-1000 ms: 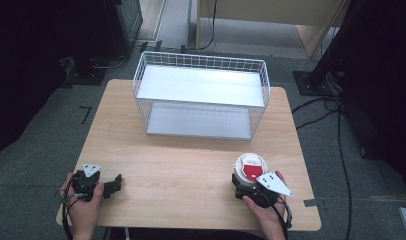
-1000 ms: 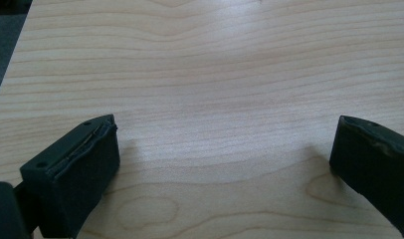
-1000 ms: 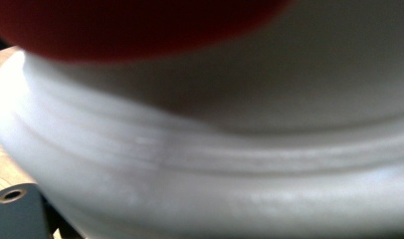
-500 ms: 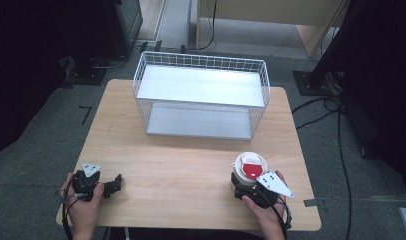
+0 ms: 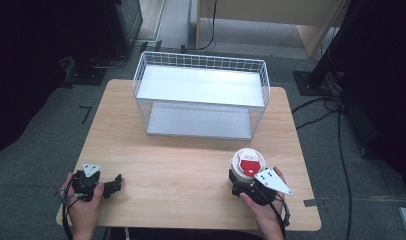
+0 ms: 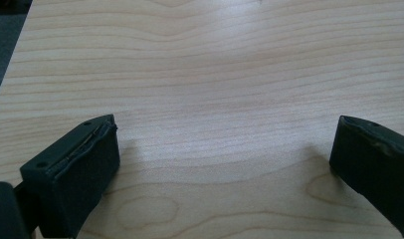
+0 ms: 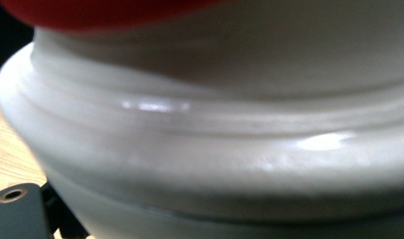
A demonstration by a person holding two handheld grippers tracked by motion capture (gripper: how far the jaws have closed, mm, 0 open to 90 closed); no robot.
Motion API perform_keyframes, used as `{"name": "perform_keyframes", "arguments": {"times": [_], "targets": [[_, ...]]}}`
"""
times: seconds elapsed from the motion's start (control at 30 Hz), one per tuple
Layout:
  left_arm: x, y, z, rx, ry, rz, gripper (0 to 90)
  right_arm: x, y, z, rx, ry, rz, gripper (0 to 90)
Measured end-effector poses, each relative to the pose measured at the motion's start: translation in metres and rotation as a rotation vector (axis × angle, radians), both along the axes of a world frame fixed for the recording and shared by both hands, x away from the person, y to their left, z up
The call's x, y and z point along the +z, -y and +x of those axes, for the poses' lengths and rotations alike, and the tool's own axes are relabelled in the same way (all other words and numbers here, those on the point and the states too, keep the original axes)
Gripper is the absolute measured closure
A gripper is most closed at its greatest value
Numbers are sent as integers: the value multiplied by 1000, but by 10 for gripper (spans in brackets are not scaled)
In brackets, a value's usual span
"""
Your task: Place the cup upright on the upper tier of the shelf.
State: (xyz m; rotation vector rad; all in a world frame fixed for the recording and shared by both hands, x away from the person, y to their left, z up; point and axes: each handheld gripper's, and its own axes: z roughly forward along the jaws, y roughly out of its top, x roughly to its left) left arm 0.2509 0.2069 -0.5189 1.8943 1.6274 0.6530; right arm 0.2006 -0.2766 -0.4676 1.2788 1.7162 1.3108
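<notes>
Holding a white, red-labelled tub [image 5: 247,163] in my right gripper [image 5: 243,177] at the table's [image 5: 191,165] 5 o'clock, jaws apparently clamped on it, left gripper [image 5: 115,182] wide open and empty at 7, next move probably lifting toward the wire basket [image 5: 201,95] at 12.

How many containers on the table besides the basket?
1. A white container with a red label sits near the table's front right, in front of the right gripper. The wire basket looks empty.
</notes>
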Motion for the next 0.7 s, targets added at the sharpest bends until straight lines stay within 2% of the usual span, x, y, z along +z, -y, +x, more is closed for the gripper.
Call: {"name": "perform_keyframes", "arguments": {"times": [0.43, 0.7], "targets": [[0, 0, 0, 0, 0, 0, 0, 20, -8, 10, 19, 22, 1, 80], [0, 0, 0, 0, 0, 0, 0, 38, -10, 18, 26, 46, 3, 80]]}}
